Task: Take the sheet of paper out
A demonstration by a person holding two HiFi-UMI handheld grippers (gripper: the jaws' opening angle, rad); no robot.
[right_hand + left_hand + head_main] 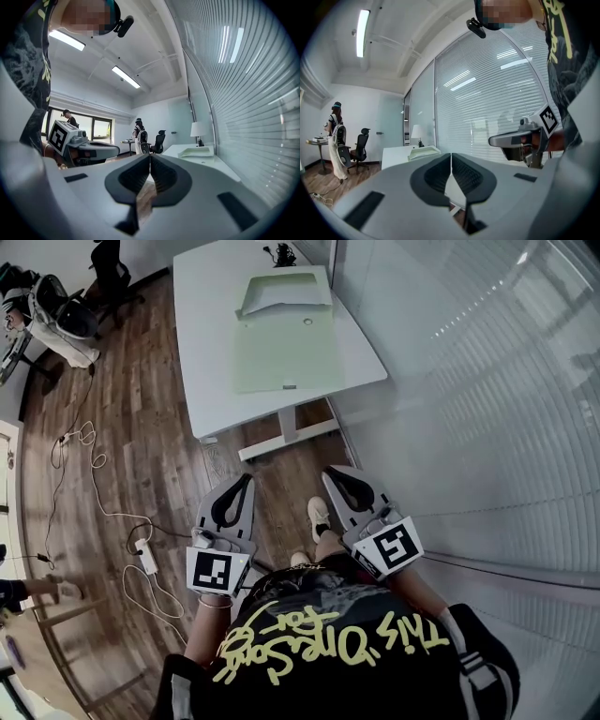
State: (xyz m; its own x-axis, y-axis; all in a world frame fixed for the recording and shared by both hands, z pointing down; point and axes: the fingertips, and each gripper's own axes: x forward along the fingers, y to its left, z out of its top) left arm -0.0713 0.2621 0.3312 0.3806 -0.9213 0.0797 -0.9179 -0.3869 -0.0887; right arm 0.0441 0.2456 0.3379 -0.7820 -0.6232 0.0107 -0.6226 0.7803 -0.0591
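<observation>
A pale green document folder [281, 334] lies on the white table [206, 352] ahead of me, its flap turned back at the far end. No separate sheet of paper shows in it. My left gripper [246, 479] and right gripper [330, 472] are held side by side over the wooden floor, well short of the table, pointing toward it. Both have their jaws shut with nothing between them. In the left gripper view the folder [423, 151] shows far beyond the closed tips [451, 157]. The right gripper view also has the folder [197, 151] far past its tips [150, 157].
A glass wall with blinds [469, 381] runs along the right. Cables and a power strip [148, 559] lie on the floor at left. An office chair [361, 145] and a standing person [335, 136] are at the back. A lamp [198, 129] stands on the table's far end.
</observation>
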